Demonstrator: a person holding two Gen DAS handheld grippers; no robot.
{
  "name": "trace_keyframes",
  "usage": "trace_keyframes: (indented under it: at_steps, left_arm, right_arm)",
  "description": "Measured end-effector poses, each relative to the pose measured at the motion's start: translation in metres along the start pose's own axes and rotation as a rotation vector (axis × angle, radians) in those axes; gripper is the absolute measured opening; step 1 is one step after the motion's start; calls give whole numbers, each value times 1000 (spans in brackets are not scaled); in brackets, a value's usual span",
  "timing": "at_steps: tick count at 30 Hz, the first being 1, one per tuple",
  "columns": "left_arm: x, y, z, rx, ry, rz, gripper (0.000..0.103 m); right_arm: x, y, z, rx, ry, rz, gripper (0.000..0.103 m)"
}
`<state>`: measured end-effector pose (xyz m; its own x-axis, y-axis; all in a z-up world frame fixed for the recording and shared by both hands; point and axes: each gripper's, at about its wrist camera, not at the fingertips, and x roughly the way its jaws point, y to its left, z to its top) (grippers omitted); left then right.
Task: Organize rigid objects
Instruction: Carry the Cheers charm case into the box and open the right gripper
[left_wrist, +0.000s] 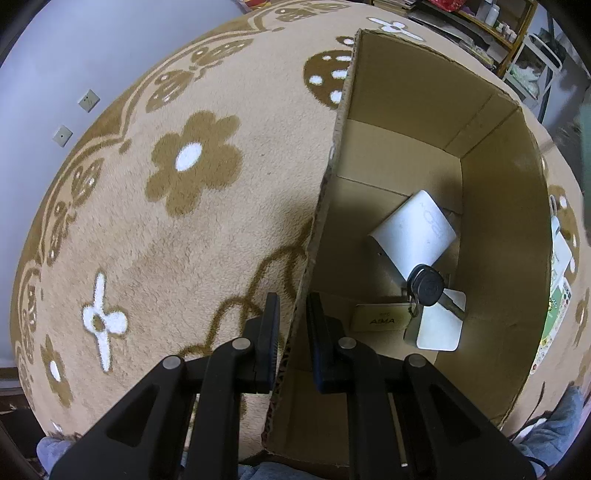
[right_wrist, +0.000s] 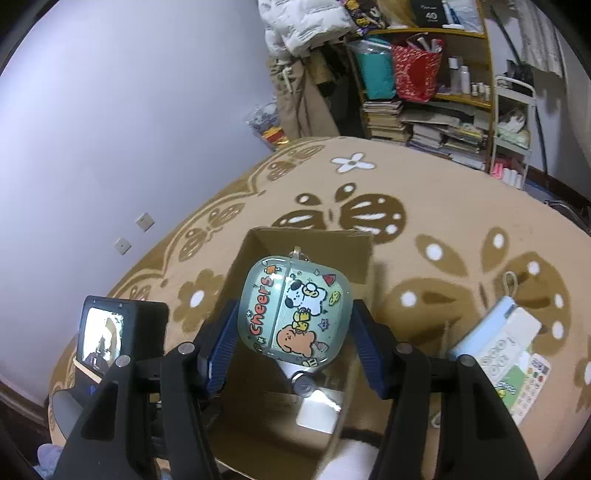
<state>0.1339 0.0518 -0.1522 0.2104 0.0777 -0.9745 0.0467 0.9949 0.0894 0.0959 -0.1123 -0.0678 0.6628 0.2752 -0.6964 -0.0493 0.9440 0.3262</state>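
Note:
An open cardboard box (left_wrist: 424, 92) stands on the patterned carpet. My left gripper (left_wrist: 294, 332) is shut on the box's near side wall, one finger outside and one inside. On the box floor lie a white flat device (left_wrist: 413, 232), a black-headed key (left_wrist: 428, 286) with a tan tag (left_wrist: 380, 317), and a white card (left_wrist: 441, 328). In the right wrist view my right gripper (right_wrist: 295, 350) is shut on a pale green cartoon case (right_wrist: 295, 310) marked "Cheers". It holds the case above the box (right_wrist: 332, 251).
To the right of the box on the carpet (right_wrist: 443, 192) lie a pale blue and white pack (right_wrist: 495, 332) and a colourful printed card (right_wrist: 528, 384). Cluttered shelves (right_wrist: 424, 92) stand at the back, a grey wall (right_wrist: 110, 129) on the left.

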Motion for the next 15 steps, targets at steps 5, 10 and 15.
trace_keyframes:
  at_steps: [5, 10, 15]
  left_arm:
    - [0, 0, 0, -1, 0, 0, 14]
    - [0, 0, 0, 0, 0, 1, 13]
    - [1, 1, 1, -4, 9, -5, 13]
  right_arm:
    - [9, 2, -12, -16, 23, -10, 63]
    - [24, 1, -22, -43, 61, -17, 48]
    - [22, 8, -22, -96, 53, -39, 45]
